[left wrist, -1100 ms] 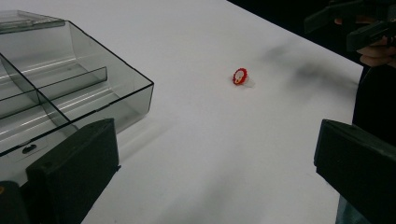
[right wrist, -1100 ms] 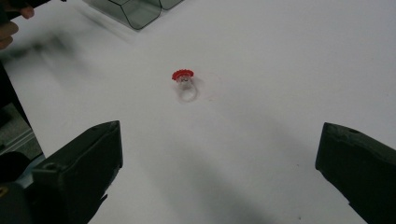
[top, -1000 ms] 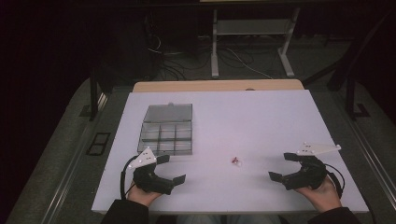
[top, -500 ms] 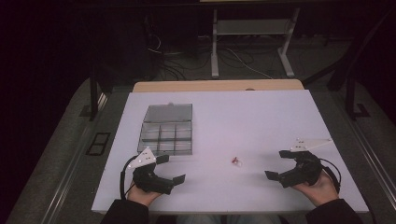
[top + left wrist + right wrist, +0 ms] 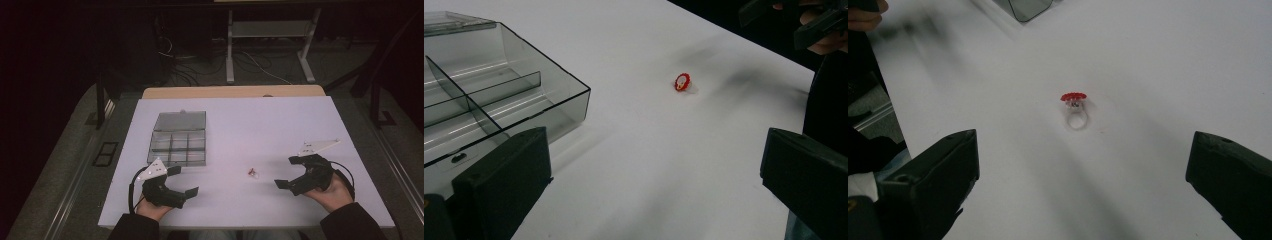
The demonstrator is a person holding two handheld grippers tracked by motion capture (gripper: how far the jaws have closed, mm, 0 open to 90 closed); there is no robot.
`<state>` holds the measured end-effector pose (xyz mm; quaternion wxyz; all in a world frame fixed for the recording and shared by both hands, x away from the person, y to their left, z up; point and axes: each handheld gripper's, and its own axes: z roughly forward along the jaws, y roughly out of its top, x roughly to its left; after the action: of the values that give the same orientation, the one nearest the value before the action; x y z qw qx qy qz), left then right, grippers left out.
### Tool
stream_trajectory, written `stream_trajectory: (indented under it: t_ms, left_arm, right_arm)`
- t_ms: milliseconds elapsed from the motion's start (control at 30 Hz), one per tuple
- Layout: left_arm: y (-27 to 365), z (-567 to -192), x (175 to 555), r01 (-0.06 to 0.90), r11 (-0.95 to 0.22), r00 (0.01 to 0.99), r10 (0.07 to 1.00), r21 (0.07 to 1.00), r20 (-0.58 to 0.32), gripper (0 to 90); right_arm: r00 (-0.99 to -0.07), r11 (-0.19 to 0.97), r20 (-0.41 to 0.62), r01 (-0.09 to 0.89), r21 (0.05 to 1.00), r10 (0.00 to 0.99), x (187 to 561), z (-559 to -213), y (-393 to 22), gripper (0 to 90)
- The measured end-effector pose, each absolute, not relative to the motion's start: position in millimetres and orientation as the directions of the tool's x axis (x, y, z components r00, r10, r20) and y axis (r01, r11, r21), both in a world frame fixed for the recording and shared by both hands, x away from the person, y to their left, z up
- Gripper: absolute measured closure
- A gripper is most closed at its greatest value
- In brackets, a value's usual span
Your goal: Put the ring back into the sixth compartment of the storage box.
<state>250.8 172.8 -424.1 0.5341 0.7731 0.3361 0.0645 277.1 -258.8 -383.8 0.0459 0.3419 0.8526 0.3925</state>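
Ring [image 5: 253, 172] lies on bare table [image 5: 260, 125] between two wide-spread hand-held grippers [image 5: 182, 180] [image 5: 286, 171].

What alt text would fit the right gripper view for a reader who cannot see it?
A small ring with a red top lies on the white table, straight ahead of the right tongs, whose two black jaws stand wide apart and hold nothing. A corner of the clear box shows at the top edge.

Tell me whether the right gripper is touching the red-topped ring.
Apart. In the right gripper view, the ring lies on bare white table ahead of the open right gripper, neither of the fingers reaching it.
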Motion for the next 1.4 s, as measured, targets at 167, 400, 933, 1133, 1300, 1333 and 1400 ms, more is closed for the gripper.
stream_trajectory:
  t_ms: [167, 400, 933, 1133, 1300, 1333, 1400]
  left_arm:
    - [173, -424, 251, 0.447, -0.199, 0.763, 0.594, 0.872, -0.255, 0.0]
    - [174, -423, 250, 0.446, -0.202, 0.761, 0.598, 0.872, -0.251, 0.0]
    - [173, -423, 250, 0.444, -0.207, 0.763, 0.597, 0.872, -0.247, 0.0]
    - [173, -423, 250, 0.443, -0.210, 0.764, 0.596, 0.871, -0.245, 0.0]
    - [173, -423, 250, 0.442, -0.210, 0.765, 0.596, 0.872, -0.245, 0.0]
    - [173, -423, 250, 0.442, -0.210, 0.765, 0.596, 0.872, -0.244, 0.0]
    - [173, -423, 250, 0.442, -0.211, 0.765, 0.596, 0.872, -0.244, 0.0]
  right_arm:
    - [-0.773, 0.481, 0.186, 0.544, 0.687, 0.607, 282, -384, -250, 0.8]
    - [-0.787, 0.513, 0.178, 0.536, 0.671, 0.591, 289, -386, -239, 0.8]
    - [-0.811, 0.556, 0.174, 0.522, 0.647, 0.559, 303, -393, -217, 0.8]
    - [-0.819, 0.576, 0.174, 0.518, 0.633, 0.547, 310, -398, -208, 0.8]
    - [-0.823, 0.585, 0.178, 0.518, 0.625, 0.539, 315, -402, -202, 0.8]
    - [-0.822, 0.586, 0.181, 0.521, 0.621, 0.539, 316, -403, -201, 0.8]
    - [-0.823, 0.586, 0.180, 0.519, 0.622, 0.538, 317, -404, -200, 0.8]
